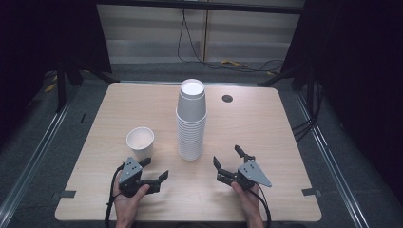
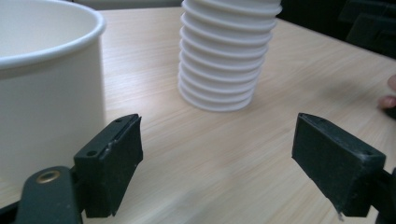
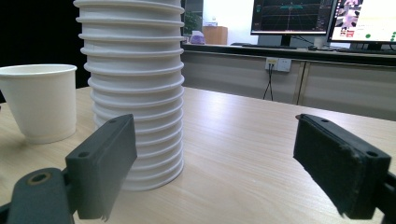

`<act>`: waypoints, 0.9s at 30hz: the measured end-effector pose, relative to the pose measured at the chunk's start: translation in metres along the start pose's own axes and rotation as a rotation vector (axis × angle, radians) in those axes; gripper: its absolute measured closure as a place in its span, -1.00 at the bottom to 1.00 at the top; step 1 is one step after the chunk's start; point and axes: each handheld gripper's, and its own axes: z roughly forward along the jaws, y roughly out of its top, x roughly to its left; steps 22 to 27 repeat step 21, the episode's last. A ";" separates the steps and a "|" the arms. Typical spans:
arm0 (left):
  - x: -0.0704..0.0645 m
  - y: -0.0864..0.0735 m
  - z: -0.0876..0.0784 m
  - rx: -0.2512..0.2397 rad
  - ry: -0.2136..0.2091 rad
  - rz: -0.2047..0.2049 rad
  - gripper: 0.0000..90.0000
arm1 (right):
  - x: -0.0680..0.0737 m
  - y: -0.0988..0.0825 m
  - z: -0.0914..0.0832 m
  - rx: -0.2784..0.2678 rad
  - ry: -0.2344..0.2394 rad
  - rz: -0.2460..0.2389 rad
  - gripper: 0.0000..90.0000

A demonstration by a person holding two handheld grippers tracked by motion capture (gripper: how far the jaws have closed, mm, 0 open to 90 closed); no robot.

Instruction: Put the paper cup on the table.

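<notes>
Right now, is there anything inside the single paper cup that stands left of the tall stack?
The single cup looks empty: the high view shows only its white inner wall. The very bottom is hard to make out. It stands upright on the table, apart from the stack.

High view looks down; both tool views, near tabletop level, share the cup stack [image 1: 191, 121].

Both forearms enter at six o'clock in the high view. The left hand [image 1: 124, 199] holds the left gripper [image 1: 156, 169] low over the table, jaws spread wide with nothing between them, pointing toward roughly two o'clock. The right hand [image 1: 248, 197] holds the right gripper [image 1: 227, 157], its jaws likewise wide apart and empty, aimed toward about eleven o'clock. Whether either rests on the table is hard to tell.
</notes>
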 end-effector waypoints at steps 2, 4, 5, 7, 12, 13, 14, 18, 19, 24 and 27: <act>-0.005 -0.001 0.004 0.003 0.011 0.020 -0.64 | 0.000 0.000 -0.001 -0.006 0.001 0.004 -0.71; -0.008 -0.001 0.009 0.005 -0.021 0.014 -0.64 | 0.000 -0.001 -0.003 -0.015 -0.002 0.013 -0.71; -0.010 -0.001 0.010 0.004 -0.026 0.016 -0.64 | 0.000 -0.001 -0.004 -0.023 -0.007 0.021 -0.71; -0.015 0.000 0.014 -0.009 -0.039 0.017 -0.64 | -0.001 -0.001 -0.006 -0.032 -0.006 0.029 -0.71; -0.023 0.001 0.020 -0.053 -0.035 0.035 -0.64 | 0.000 -0.001 -0.007 -0.027 0.001 0.030 -0.71; -0.024 0.001 0.020 -0.056 -0.029 0.043 -0.64 | 0.000 -0.001 -0.008 -0.026 0.002 0.033 -0.72; -0.024 0.001 0.021 -0.068 -0.025 0.051 -0.64 | 0.001 -0.001 -0.008 -0.027 0.003 0.034 -0.71; -0.023 0.000 0.020 -0.100 -0.043 0.069 -0.64 | 0.001 -0.001 -0.009 -0.024 0.001 0.026 -0.72; -0.024 0.000 0.019 -0.108 -0.045 0.070 -0.64 | 0.002 -0.001 -0.009 -0.020 0.001 0.024 -0.72; -0.024 -0.001 0.019 -0.114 -0.038 0.069 -0.64 | 0.002 -0.001 -0.009 -0.013 -0.003 0.025 -0.72; -0.024 -0.001 0.019 -0.114 -0.038 0.069 -0.64 | 0.002 -0.001 -0.009 -0.013 -0.003 0.025 -0.72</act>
